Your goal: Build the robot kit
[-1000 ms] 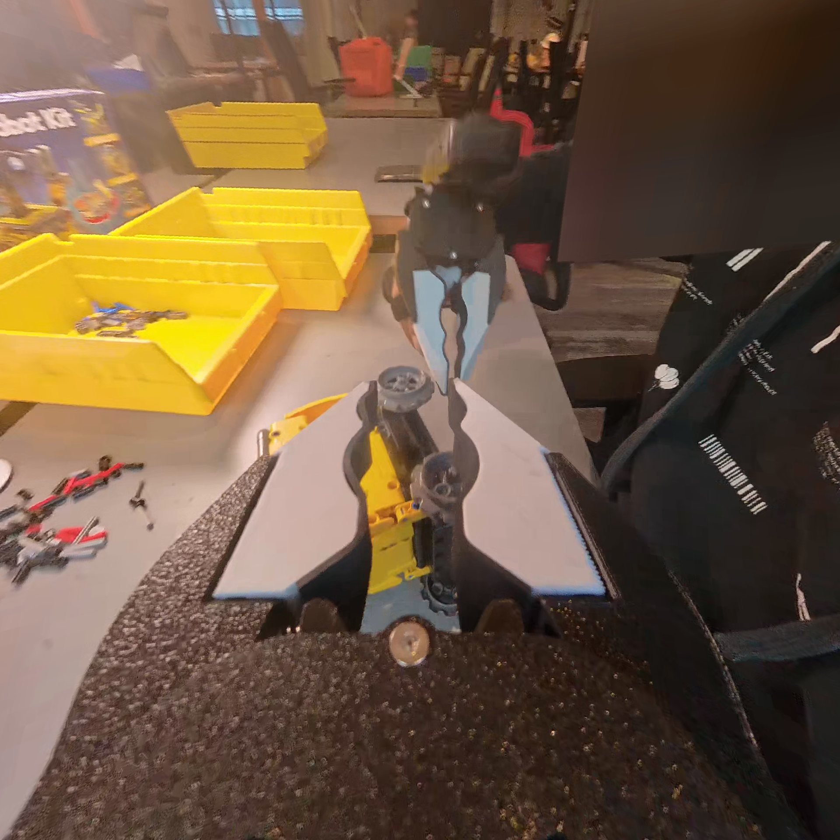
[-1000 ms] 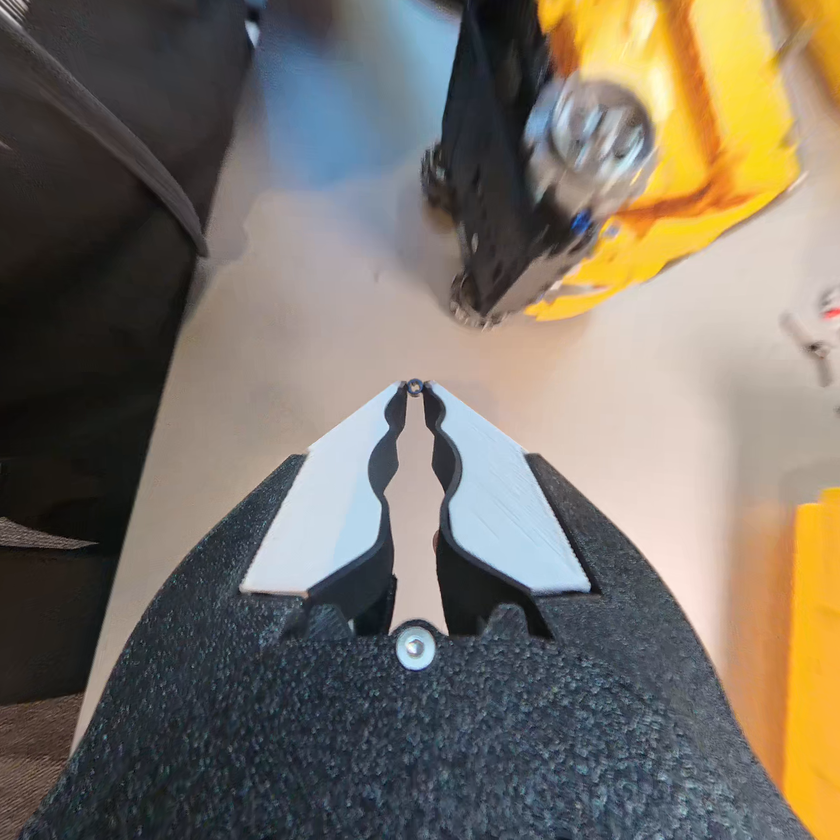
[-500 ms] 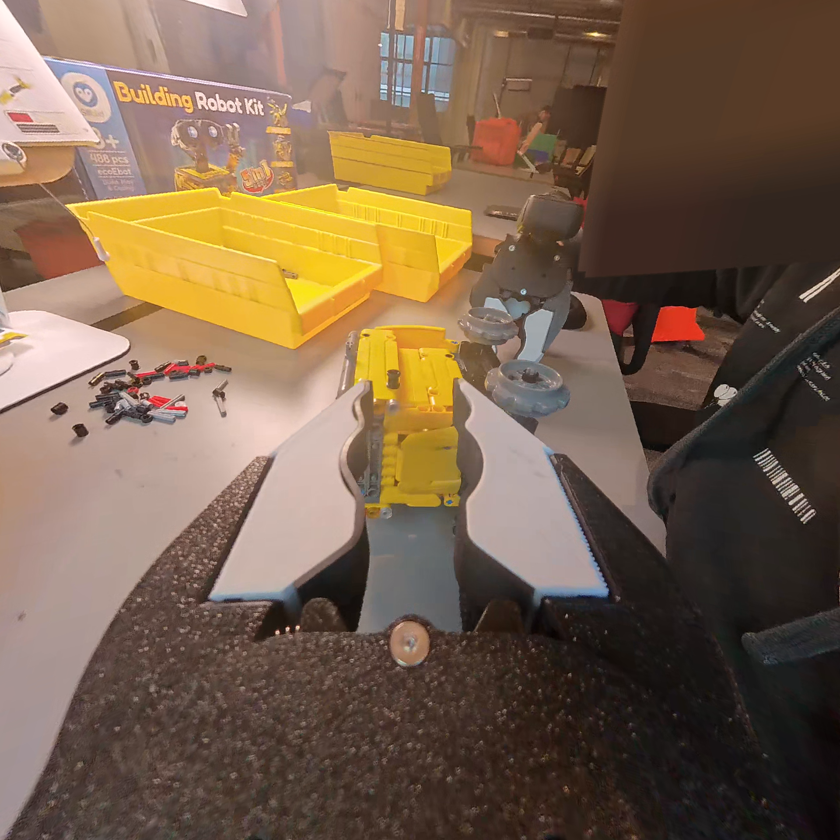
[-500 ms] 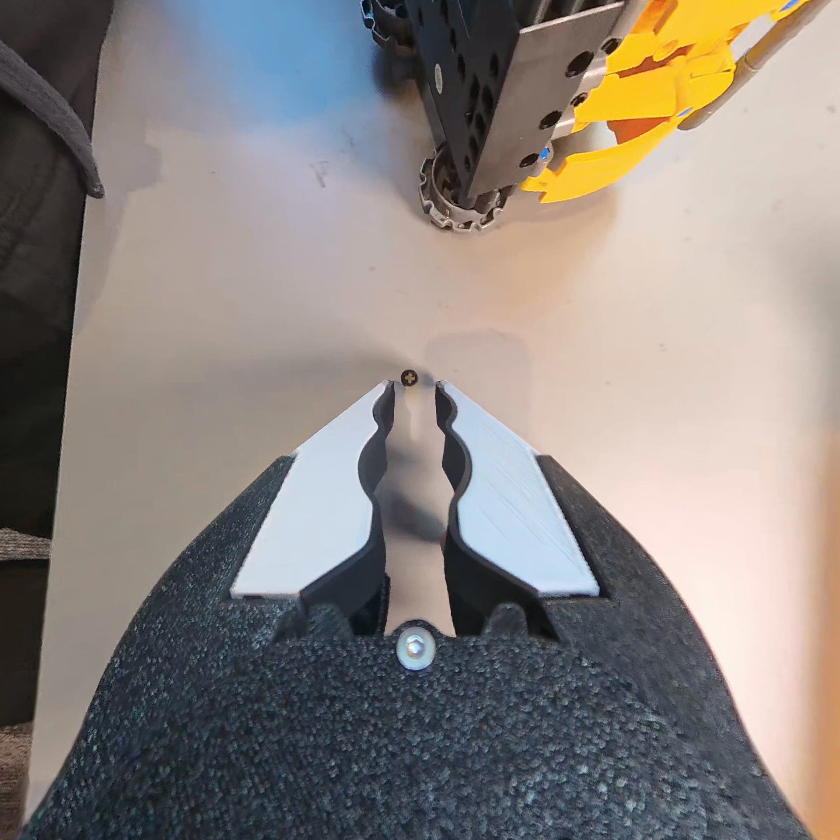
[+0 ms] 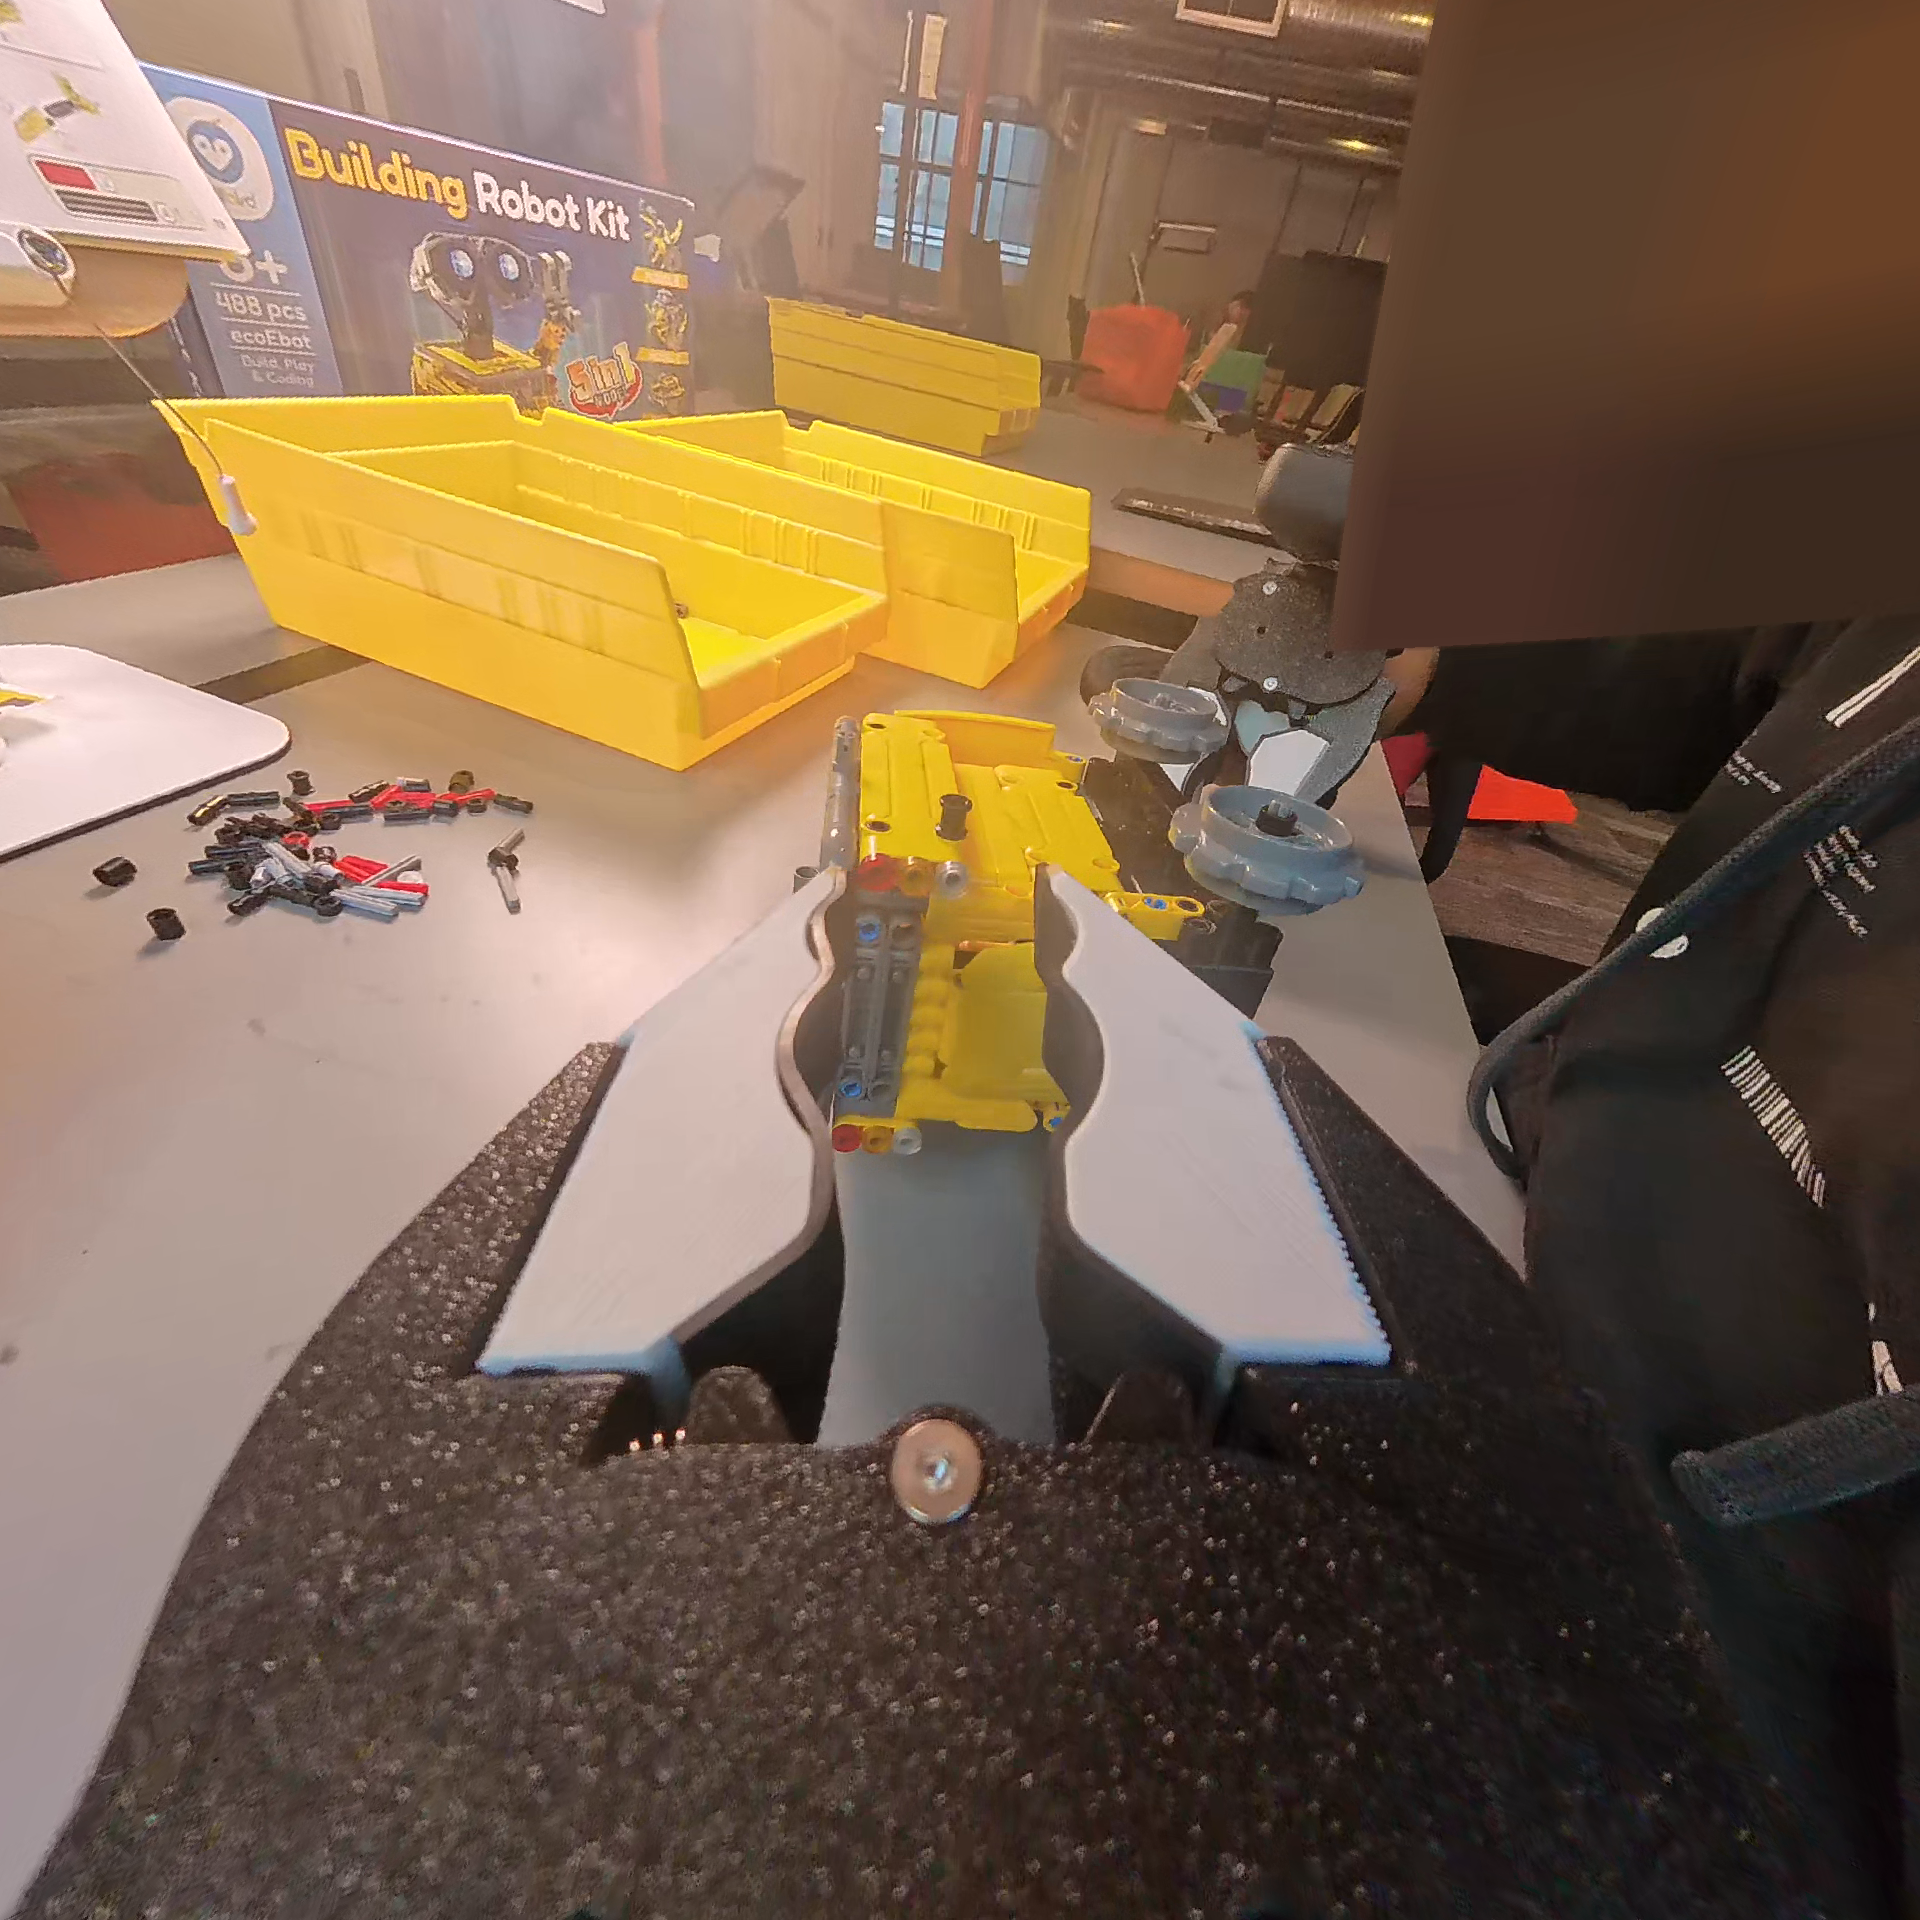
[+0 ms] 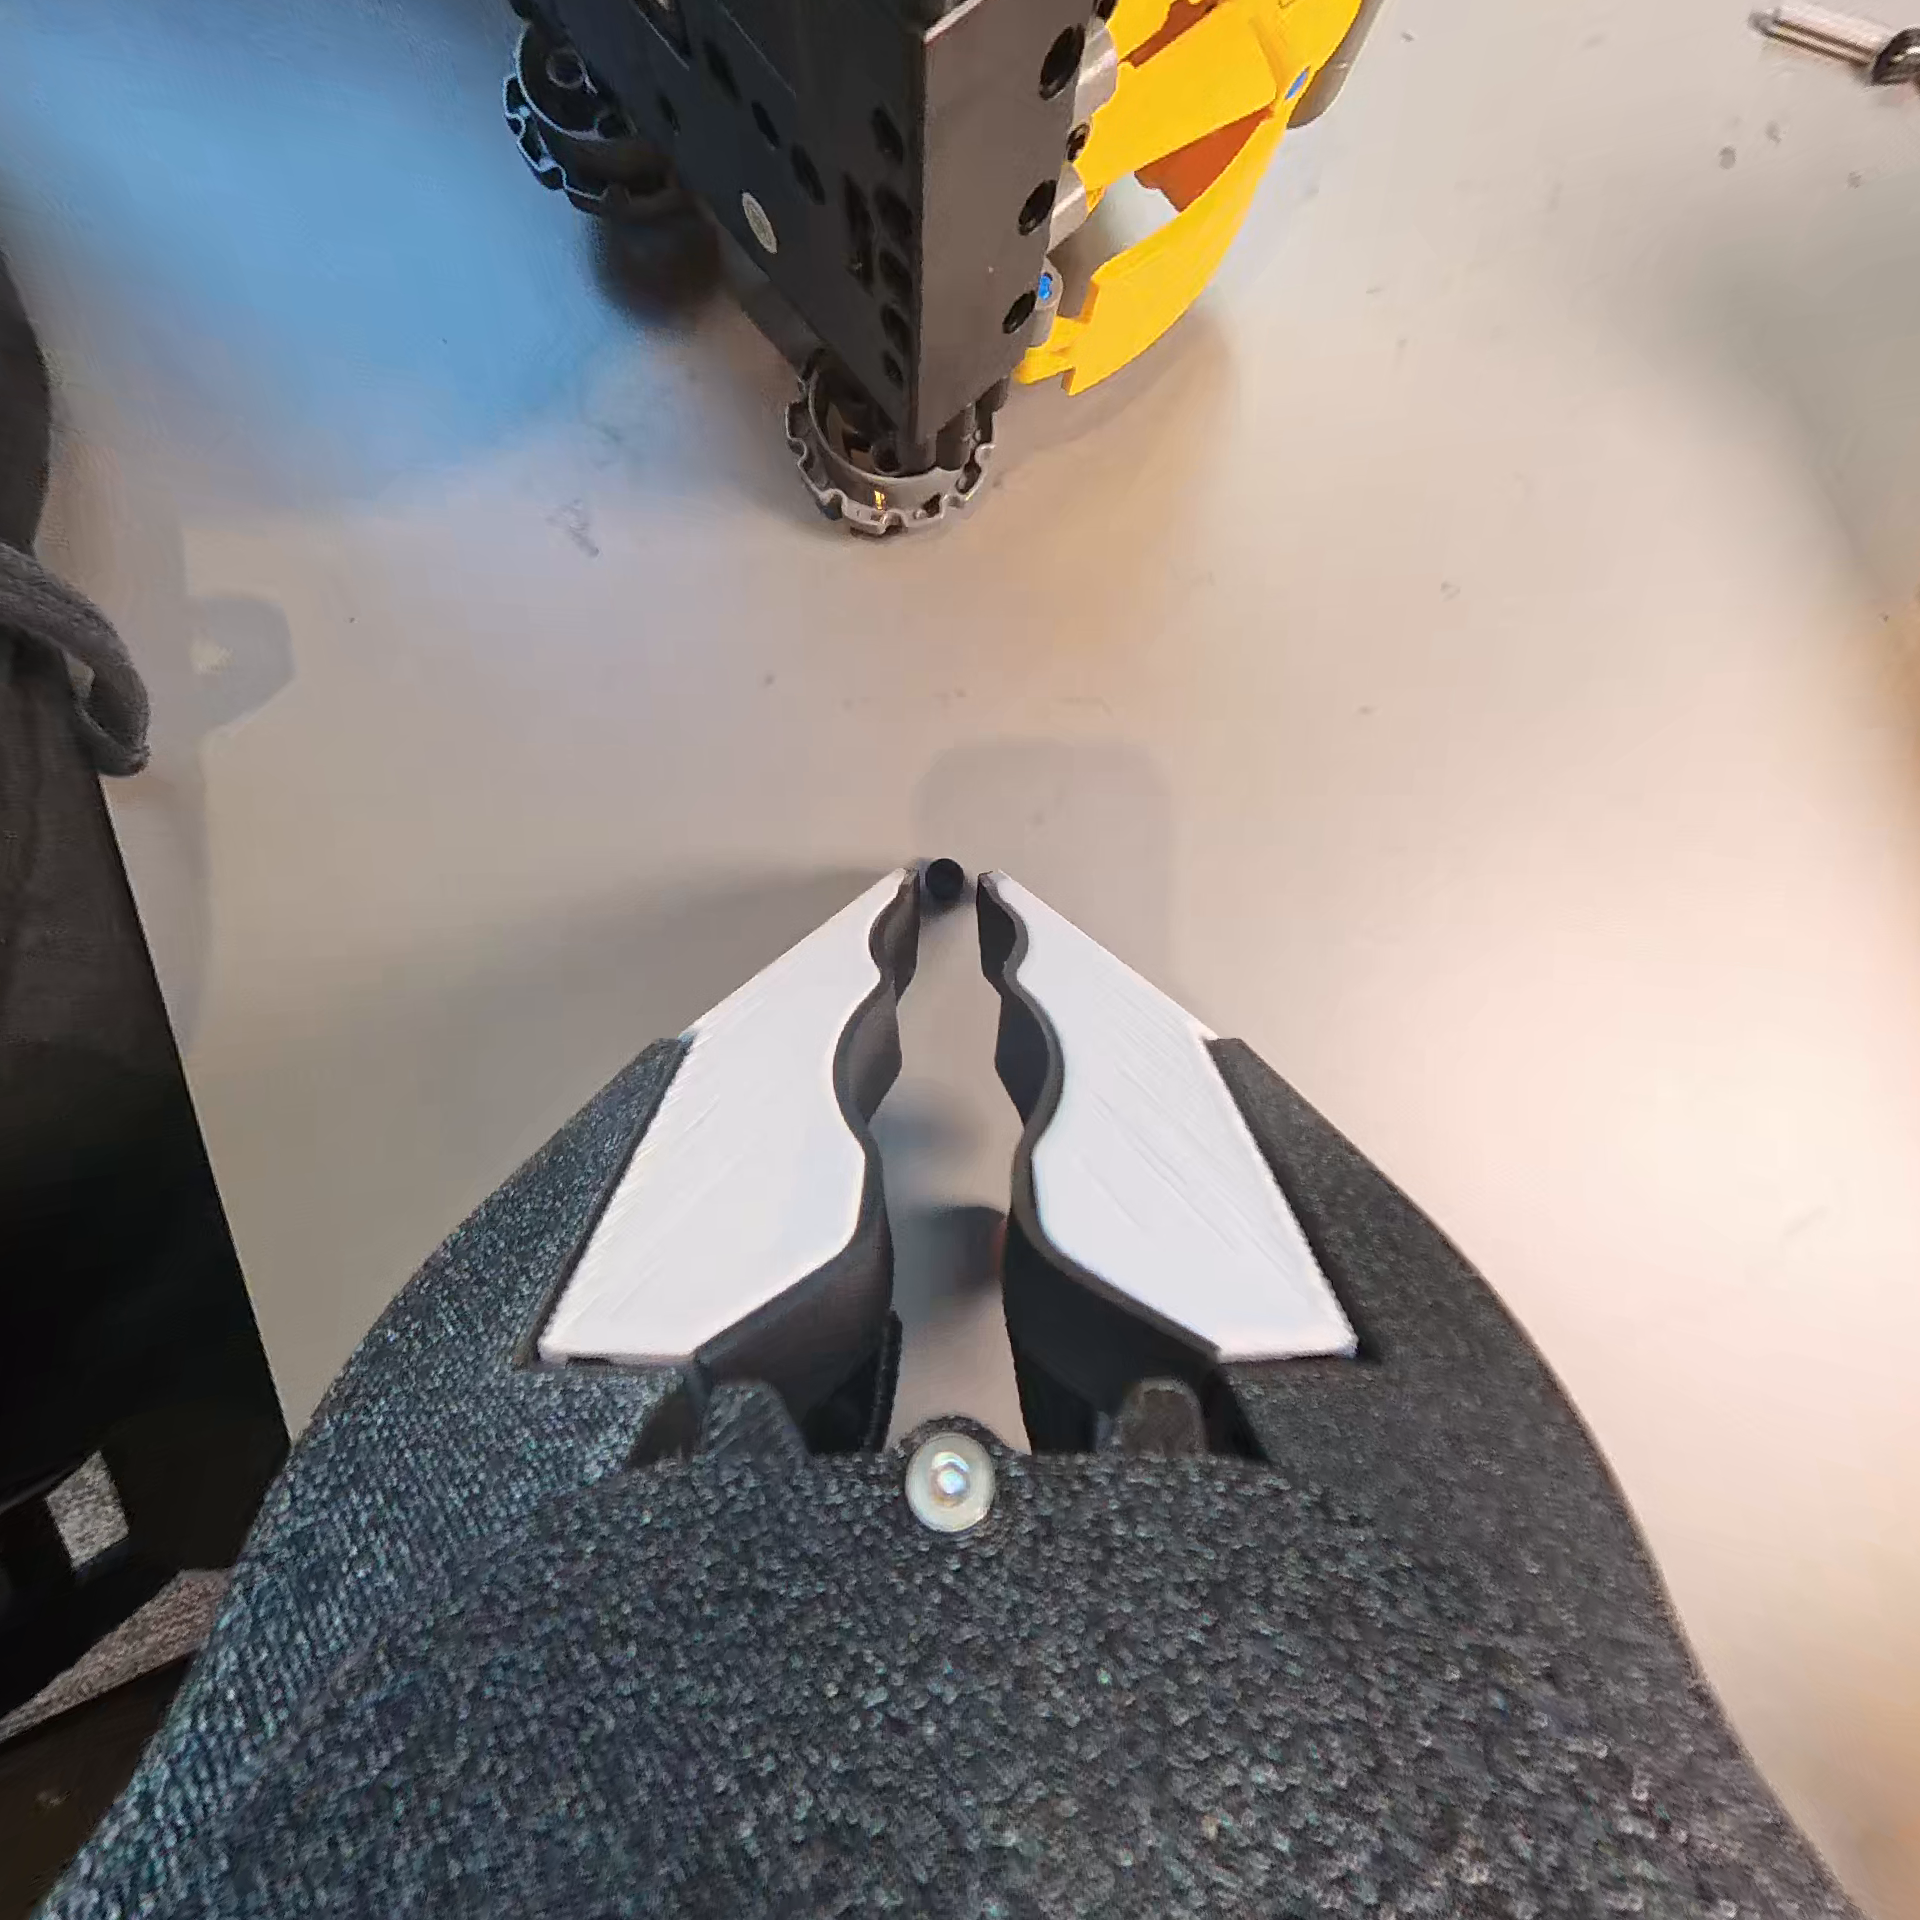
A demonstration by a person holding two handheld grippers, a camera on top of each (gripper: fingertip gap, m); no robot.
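In the middle of the left wrist view we see a yellow and black brick-built model [image 5: 966, 935] lying on the grey table [image 5: 364, 1091], its near end sitting between the tips of the left gripper [image 5: 940, 914]. Those jaws are pressed against its two flanks, so we take it as pinched, not merely framed. Two grey toothed wheels [image 5: 1262, 842] stick out at centre right. We judge the model light and rigid overall but made of snap-fit parts that could pop apart; the broad yellow body is the safest grip, not the wheels or thin beams.

In the right wrist view the same model [image 6: 883, 208] fills the top centre, one wheel resting on the table. The right gripper [image 6: 945, 888] sits lower in the frame, well apart from the model, its jaws nearly together with a small black pin [image 6: 943, 881] at the tips; we cannot tell for sure whether it is pinched or just lying there. The pin looks tiny, hard and easy to drop.

Farther out, loose small parts [image 5: 312, 842] are scattered at left, yellow bins [image 5: 582, 592] stand upper left, and a printed kit box [image 5: 468, 281] stands behind them.
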